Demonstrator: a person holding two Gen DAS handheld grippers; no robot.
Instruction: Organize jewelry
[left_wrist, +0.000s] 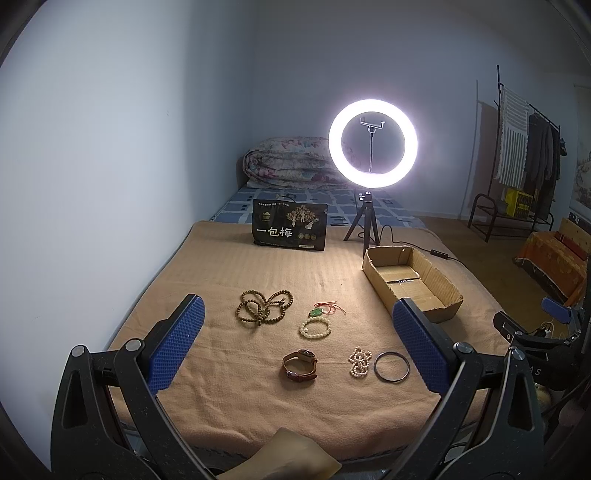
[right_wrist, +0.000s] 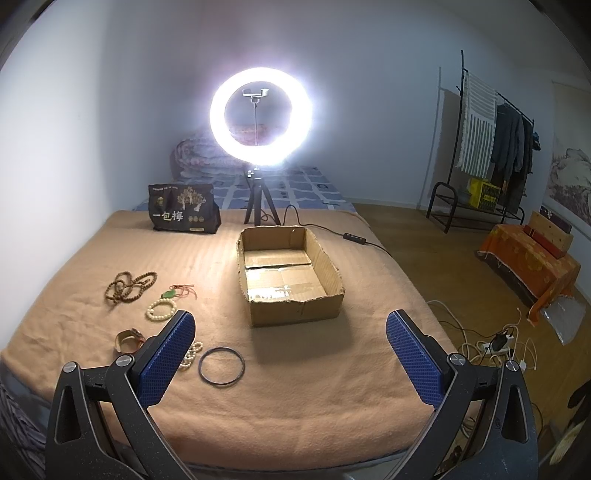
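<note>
Six pieces of jewelry are sitting loose on the tan blanket (right_wrist: 295, 398) and none has made it into the box, so the sorting looks like it hasn't really started. Biggest thing in play is the cardboard box (right_wrist: 295, 310), open-topped, on the blanket in front of the ring light (right_wrist: 261, 115); its floor shows only bare cardboard and a strip of shiny tape, nothing stored in it as far as the right wrist view shows. A dark snack bag (left_wrist: 290, 225) stands upright at the far edge, closed, so what's inside can't be told. Then the jewelry, all well to the left of the box: the long brown bead string (left_wrist: 263, 307) is the biggest piece and lies farthest back, the cream bead bracelet (left_wrist: 314, 328) sits nearer with the green pendant on red cord (left_wrist: 322, 311) touching its far side, the brown strap watch (left_wrist: 300, 366) is closest to the front, and to its right come the thin dark bangle (left_wrist: 392, 367) and the small pearl strand (left_wrist: 359, 362) just beside it. Both tools are empty: the left gripper (left_wrist: 295, 343) hangs over the pile with its jaws spread wide, and the right gripper (right_wrist: 290, 349) is spread just as wide between the bangle and the box. Basically everything is left to do, probably one piece at a time.
</note>
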